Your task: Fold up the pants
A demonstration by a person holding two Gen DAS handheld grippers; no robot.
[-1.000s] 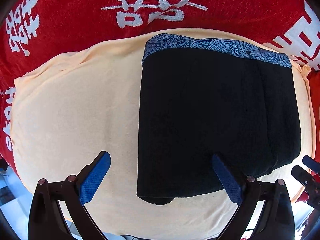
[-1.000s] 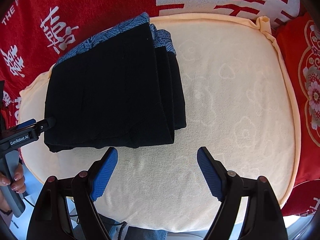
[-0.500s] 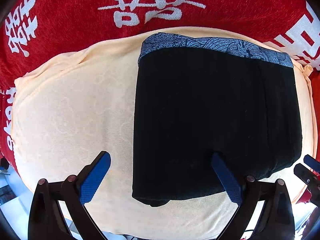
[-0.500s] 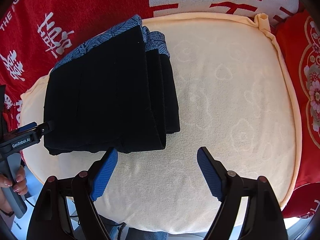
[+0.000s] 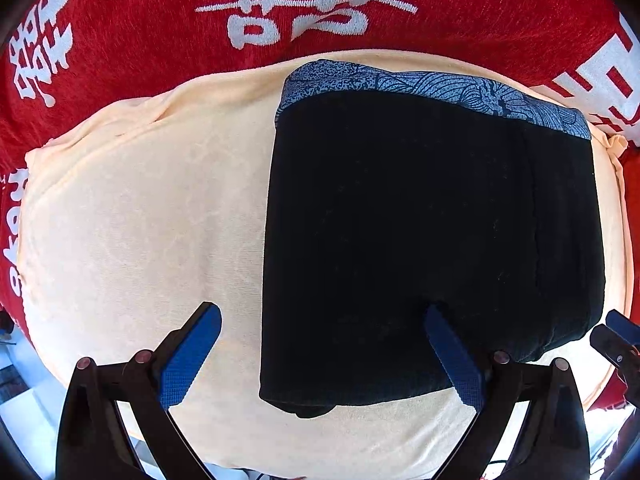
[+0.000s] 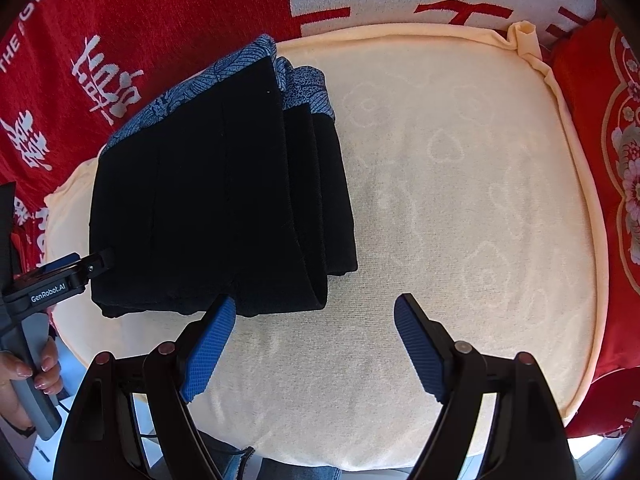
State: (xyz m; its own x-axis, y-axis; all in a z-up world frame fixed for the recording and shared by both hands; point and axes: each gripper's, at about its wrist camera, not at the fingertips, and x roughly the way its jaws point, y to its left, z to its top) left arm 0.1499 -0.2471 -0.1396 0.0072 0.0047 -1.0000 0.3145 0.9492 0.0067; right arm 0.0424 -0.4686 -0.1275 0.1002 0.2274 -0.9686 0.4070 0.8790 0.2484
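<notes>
The pants (image 5: 432, 240) are lying folded on the cream cushion (image 5: 132, 220), waistband (image 5: 432, 88) toward the red blanket (image 5: 140, 20). L gripper (image 5: 324, 356) and R gripper (image 6: 314, 344) are hovering w/ jaws wide apart, holding nothing.

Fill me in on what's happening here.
A person is folding pants with a hand-held gripper in each hand. The black pants, with a blue patterned waistband, lie folded into a compact stack on a cream towel spread over a red blanket. The left hand-held gripper and the right hand-held gripper are both open at the stack's near edge, holding nothing. The fold looks essentially finished.
</notes>
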